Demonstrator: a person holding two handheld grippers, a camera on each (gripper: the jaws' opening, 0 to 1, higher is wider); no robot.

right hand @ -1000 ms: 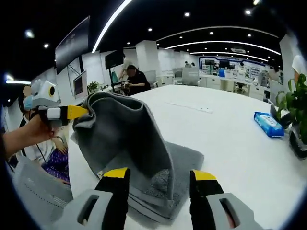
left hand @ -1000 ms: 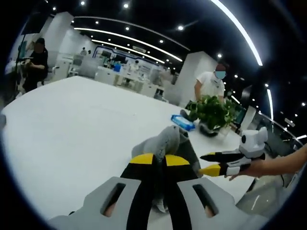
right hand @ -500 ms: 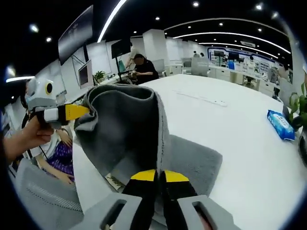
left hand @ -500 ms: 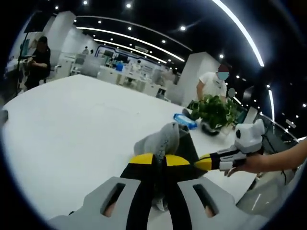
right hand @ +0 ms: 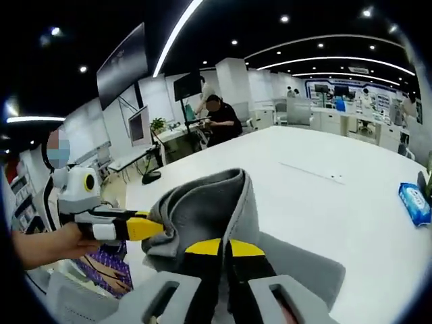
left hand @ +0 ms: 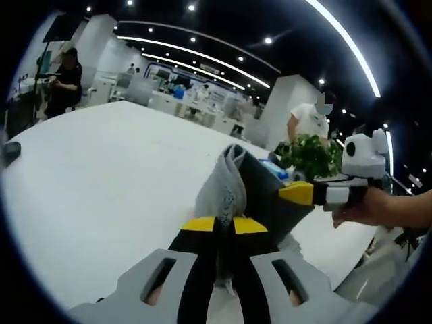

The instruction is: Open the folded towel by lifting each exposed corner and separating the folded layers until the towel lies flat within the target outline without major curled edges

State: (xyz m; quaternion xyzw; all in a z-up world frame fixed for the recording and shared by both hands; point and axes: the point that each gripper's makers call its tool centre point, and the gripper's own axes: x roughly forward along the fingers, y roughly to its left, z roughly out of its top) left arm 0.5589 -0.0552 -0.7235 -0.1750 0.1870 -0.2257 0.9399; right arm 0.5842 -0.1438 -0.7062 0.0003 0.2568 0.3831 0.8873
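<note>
In the left gripper view, the left hand-held gripper [left hand: 224, 226] is clamped on a corner of the grey towel [left hand: 229, 182], which now rises higher off the white counter [left hand: 101, 182] than a second ago. The right hand-held gripper [left hand: 304, 194] has moved in against the cloth's far side.

In the right gripper view, the right hand-held gripper [right hand: 225, 248], open a second ago, is now shut on the towel [right hand: 209, 202]. The left hand-held gripper [right hand: 145, 228] pinches the fold just beside it. With both corners held, I judge the layers ready to be pulled apart.

Towel [right hand: 202, 212] lower edge hidden behind right gripper [right hand: 225, 248], distant desks [left hand: 192, 101] too blurred to read
</note>
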